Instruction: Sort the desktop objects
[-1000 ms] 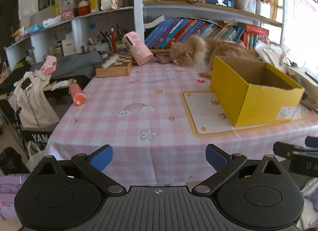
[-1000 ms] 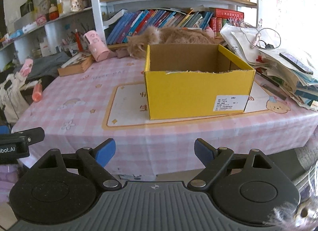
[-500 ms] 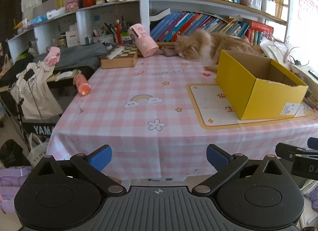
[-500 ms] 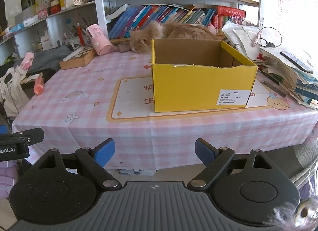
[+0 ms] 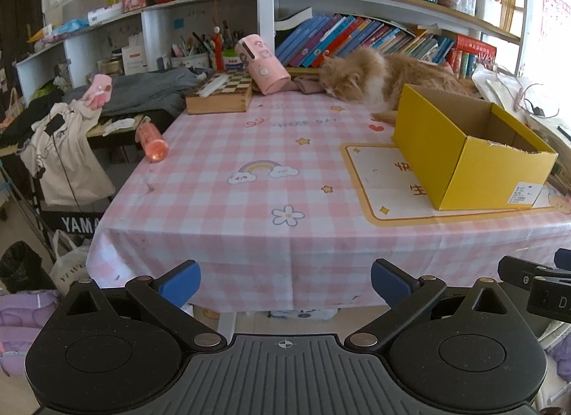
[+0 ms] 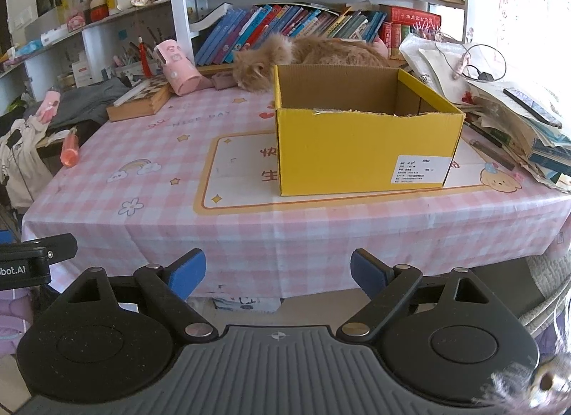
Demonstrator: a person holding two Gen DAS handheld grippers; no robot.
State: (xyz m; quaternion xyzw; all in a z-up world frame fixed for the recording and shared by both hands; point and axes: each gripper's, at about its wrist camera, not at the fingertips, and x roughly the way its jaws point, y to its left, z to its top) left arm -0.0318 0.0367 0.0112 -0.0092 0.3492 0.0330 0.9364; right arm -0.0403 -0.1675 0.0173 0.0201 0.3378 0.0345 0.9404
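An open yellow cardboard box (image 5: 464,151) (image 6: 357,151) stands on the right half of the pink checked tablecloth (image 5: 249,183) (image 6: 142,183); what it holds is hidden. At the far left lie a wooden chessboard case (image 5: 219,95) (image 6: 141,101), a pink cylindrical container (image 5: 262,65) (image 6: 178,67) on its side, and an orange-pink bottle (image 5: 151,138) (image 6: 69,149) by the left edge. My left gripper (image 5: 285,283) hangs open in front of the table's near edge, nothing between its fingers. My right gripper (image 6: 278,272) is also open and empty, facing the box.
An orange cat (image 5: 374,76) (image 6: 307,54) lies asleep behind the box against the bookshelf. A heap of papers and books (image 6: 517,111) crowds the right edge. Clothes and bags (image 5: 64,151) sit left of the table. Shelves of books rise behind.
Both views have drawn back slightly from the table, so its near edge and hanging cloth show more. Both grippers stay open; nothing on the table has moved.
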